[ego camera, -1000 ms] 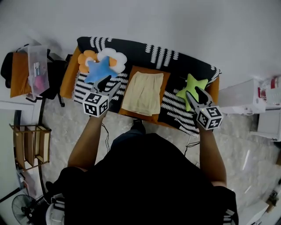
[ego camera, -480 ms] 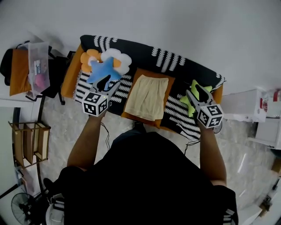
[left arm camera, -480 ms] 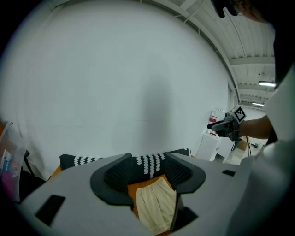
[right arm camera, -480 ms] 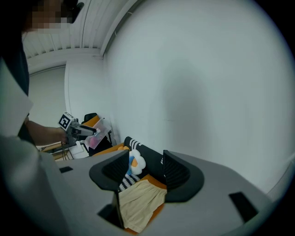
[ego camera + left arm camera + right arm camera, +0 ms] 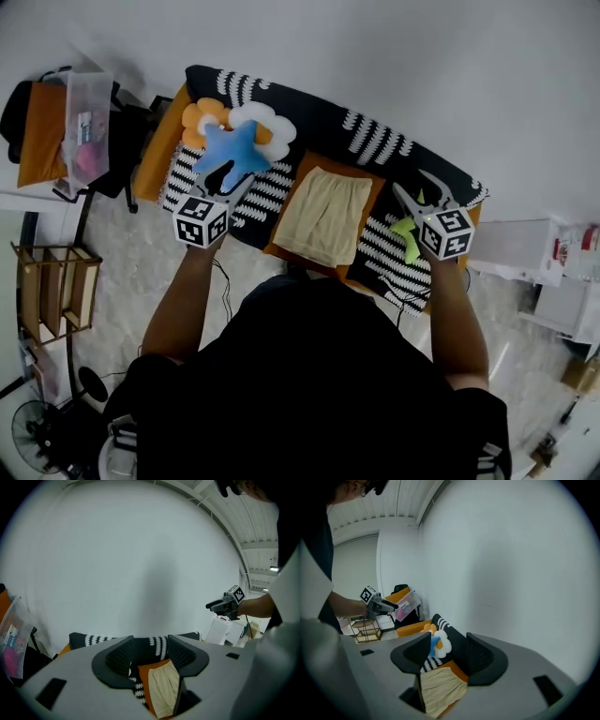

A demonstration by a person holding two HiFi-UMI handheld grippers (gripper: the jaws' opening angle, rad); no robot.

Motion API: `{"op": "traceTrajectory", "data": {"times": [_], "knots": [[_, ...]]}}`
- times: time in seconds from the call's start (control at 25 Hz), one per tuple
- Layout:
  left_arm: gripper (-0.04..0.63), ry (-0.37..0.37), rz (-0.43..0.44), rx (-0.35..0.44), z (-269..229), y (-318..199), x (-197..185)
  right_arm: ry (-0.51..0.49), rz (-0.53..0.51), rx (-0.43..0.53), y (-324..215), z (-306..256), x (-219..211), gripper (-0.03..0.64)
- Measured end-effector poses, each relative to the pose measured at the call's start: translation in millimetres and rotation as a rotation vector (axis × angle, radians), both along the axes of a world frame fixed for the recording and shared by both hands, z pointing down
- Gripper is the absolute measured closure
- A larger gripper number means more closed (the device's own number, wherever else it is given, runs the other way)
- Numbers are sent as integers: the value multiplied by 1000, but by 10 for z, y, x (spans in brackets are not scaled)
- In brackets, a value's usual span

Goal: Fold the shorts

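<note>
My 2 tongs, left (image 5: 225, 178) and right (image 5: 418, 192), both hang open and empty above a black-and-white patterned sofa (image 5: 375, 141). The pale yellow fabric shorts (image 5: 323, 216) lie flat between them. Only the head view shows a lime-green star pillow (image 5: 409, 240) beneath the right tongs.

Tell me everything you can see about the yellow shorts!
The shorts are pale yellow and look like soft, thin cloth. One short edge, the one farther from the person, looks bunched like a stretchy waistband. They lie spread out flat and not yet folded, a little slanted, on top of an orange mat that peeks out around them. Only the mat touches them. The left gripper and the right gripper are both open, off to either side of them.
</note>
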State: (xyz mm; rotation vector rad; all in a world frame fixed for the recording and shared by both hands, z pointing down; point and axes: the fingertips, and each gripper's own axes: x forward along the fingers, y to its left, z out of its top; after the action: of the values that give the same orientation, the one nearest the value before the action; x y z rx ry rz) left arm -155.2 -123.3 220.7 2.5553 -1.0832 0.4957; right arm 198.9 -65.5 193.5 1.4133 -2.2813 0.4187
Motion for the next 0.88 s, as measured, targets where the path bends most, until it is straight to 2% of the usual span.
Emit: {"op": "traceTrajectory", "data": {"times": [0.32, 0.52, 0.88], "knots": [[350, -6, -72, -57, 295, -100, -575, 118, -150, -51, -696, 291, -461, 371], [351, -7, -150, -101, 447, 29, -879, 219, -311, -132, -997, 682, -721, 368], [350, -38, -305, -169, 992, 310, -1109, 325, -545, -209, -1337, 1582, -894, 364]]}}
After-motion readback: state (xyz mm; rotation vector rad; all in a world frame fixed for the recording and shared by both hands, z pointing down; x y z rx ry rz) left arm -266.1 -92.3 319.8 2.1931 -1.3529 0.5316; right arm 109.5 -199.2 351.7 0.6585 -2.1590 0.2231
